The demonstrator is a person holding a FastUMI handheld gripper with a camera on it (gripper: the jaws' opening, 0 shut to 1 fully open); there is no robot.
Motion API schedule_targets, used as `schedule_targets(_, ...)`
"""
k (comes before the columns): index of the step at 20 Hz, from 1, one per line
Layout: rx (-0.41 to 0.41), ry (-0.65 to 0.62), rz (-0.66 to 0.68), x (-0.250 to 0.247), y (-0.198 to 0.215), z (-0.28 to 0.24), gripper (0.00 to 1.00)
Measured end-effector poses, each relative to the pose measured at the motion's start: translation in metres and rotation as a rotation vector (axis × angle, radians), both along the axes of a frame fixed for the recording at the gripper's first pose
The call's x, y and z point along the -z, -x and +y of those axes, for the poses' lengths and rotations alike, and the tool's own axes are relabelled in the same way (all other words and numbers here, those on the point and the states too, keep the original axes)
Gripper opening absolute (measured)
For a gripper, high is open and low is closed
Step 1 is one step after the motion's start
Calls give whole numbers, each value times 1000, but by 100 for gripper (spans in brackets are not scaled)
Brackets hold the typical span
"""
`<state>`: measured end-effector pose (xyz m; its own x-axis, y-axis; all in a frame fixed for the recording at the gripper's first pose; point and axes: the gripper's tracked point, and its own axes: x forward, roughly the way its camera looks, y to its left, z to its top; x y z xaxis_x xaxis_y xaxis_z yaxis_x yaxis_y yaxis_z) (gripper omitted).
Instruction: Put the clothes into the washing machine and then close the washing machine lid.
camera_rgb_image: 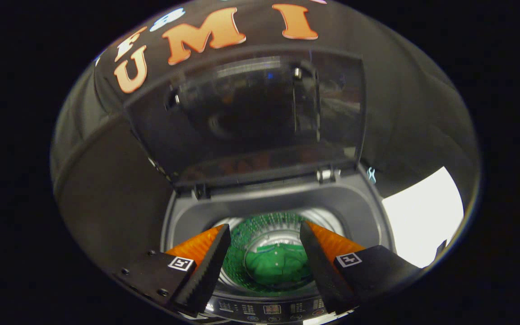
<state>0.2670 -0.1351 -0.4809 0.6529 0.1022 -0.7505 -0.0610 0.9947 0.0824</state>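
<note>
Both tongs spread above open washing machine.

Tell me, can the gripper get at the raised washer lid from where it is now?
Probably yes. The gripper is open and holds nothing, hanging above the drum where the green garment already lies. The lid stands upright beyond the fingers, with nothing between it and them.

Rides on the gripper, looking forward and down along its parted, empty fingers. Sits close above the open washing machine, facing its raised lid.
</note>
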Motion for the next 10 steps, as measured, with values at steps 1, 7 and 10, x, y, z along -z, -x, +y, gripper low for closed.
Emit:
schedule_targets(1,-1,-2,-35,-20,-8,2,99)
schedule_targets(7,-54,-3,-209,-128,-29,16,98)
schedule_targets(10,-68,-30,-310,-180,-59,32,98)
